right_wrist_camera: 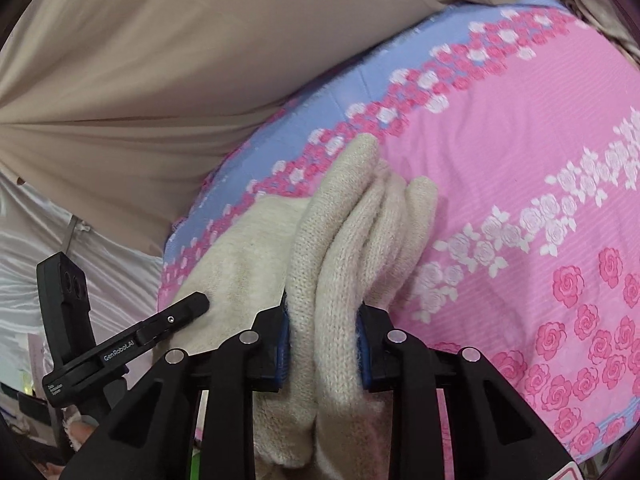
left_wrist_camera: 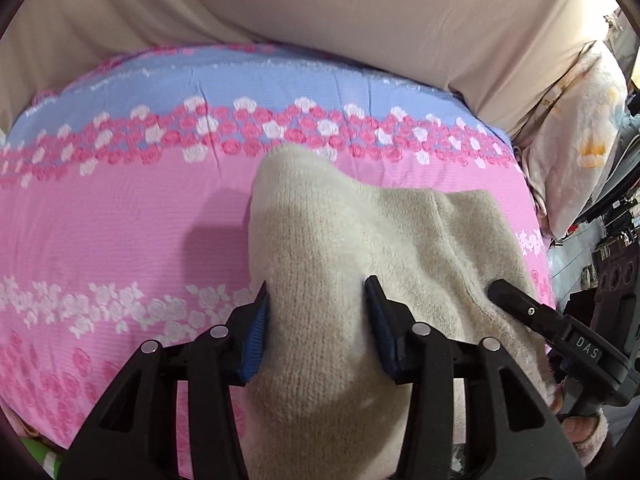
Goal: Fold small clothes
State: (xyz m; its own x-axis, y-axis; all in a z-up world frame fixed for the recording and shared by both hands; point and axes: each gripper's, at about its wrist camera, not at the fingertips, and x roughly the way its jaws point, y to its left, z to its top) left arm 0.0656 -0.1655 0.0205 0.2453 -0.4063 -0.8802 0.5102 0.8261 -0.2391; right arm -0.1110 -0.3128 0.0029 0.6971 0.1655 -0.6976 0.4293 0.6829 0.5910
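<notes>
A cream knitted garment (left_wrist_camera: pixel 360 248) hangs lifted above a pink and blue flowered sheet (left_wrist_camera: pixel 120 216). My left gripper (left_wrist_camera: pixel 316 300) is shut on a thick fold of it, the blue pads pressing the knit from both sides. The right gripper's finger (left_wrist_camera: pixel 520 308) shows at the right edge of the left wrist view, against the same cloth. In the right wrist view my right gripper (right_wrist_camera: pixel 322 320) is shut on a bunched fold of the cream knit (right_wrist_camera: pixel 352 232), with several ridges standing up between the pads. The left gripper's finger (right_wrist_camera: pixel 180 316) shows at the left, touching the garment.
The flowered sheet (right_wrist_camera: pixel 520 160) covers a bed. Beige fabric (left_wrist_camera: pixel 360 12) rises behind it. A pale cushion with orange print (left_wrist_camera: pixel 580 136) lies at the right of the bed, with dark clutter beyond. A hand in a fluffy cuff (left_wrist_camera: pixel 584 428) holds the right gripper.
</notes>
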